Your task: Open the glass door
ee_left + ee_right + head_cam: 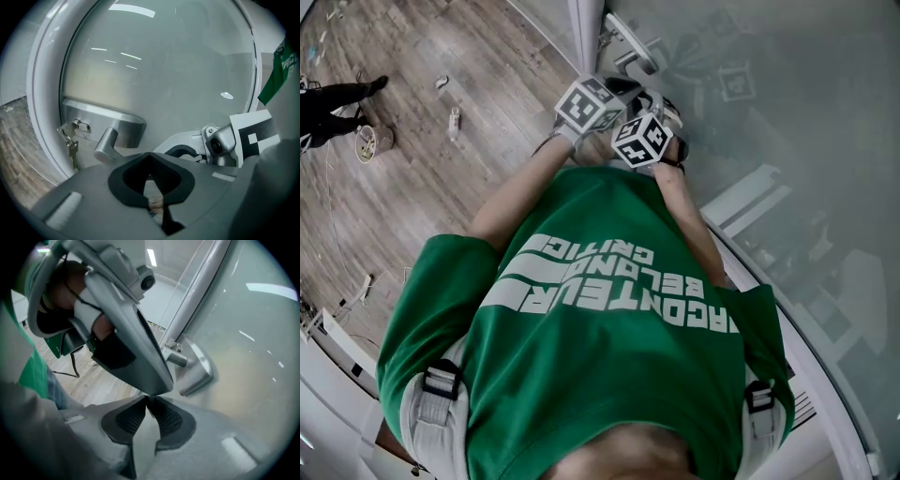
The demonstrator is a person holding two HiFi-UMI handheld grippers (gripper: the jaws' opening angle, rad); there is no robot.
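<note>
Glass door (787,122): right of the person, frosted
Door handle (107,144): near both grippers, mostly hidden in head view
Left gripper (151,159): clenched, empty
Right gripper (146,400): clenched, empty; left gripper blocks its view

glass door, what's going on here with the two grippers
A person in a green shirt stands at the glass door, holding a gripper in each hand. Both are held close together just short of the metal door handle, beside which a key hangs in the lock. The left gripper has its fingers together on nothing, and so does the right gripper. Neither is on the handle yet.
</note>
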